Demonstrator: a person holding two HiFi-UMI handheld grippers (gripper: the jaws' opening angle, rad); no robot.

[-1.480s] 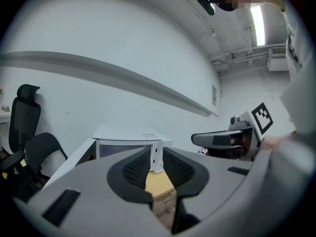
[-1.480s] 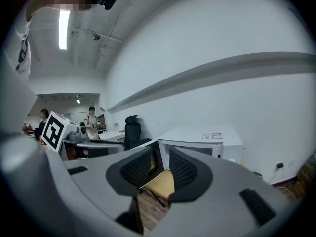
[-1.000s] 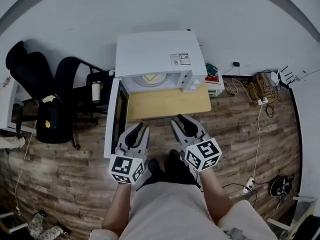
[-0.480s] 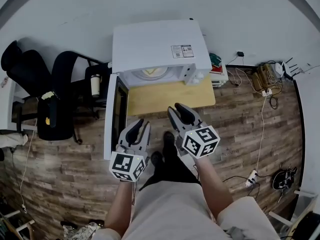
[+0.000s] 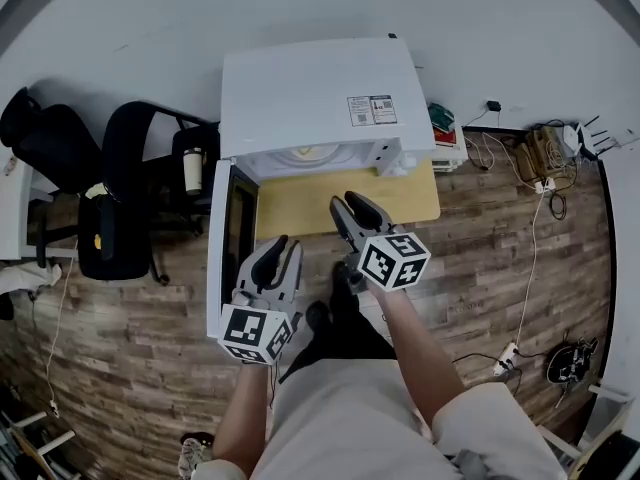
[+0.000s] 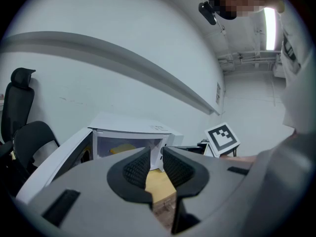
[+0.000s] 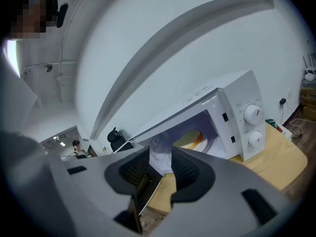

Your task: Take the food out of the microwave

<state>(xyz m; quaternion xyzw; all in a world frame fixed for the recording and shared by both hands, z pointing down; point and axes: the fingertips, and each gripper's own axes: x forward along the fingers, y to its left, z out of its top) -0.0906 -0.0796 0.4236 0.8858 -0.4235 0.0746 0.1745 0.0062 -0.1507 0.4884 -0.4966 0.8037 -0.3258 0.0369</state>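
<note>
The white microwave (image 5: 320, 93) stands on a low wooden table (image 5: 410, 194), its door (image 5: 226, 258) swung open to the left. Inside lies a plate with yellow food (image 5: 308, 154), also seen as food (image 7: 195, 139) in the right gripper view and food (image 6: 123, 146) in the left one. My right gripper (image 5: 348, 206) hovers over the table's front edge, pointing at the cavity; its jaws are opening with nothing between them. My left gripper (image 5: 277, 251) is lower, beside the open door, jaws slightly apart and empty.
Black office chairs (image 5: 70, 158) and a cup (image 5: 192, 172) stand to the left of the door. Stacked items (image 5: 445, 133) sit right of the microwave. Cables and a power strip (image 5: 528, 163) lie on the wooden floor at right.
My right gripper has moved forward towards the microwave opening and rolled. My left gripper has edged forward a little. The microwave looms larger in view.
</note>
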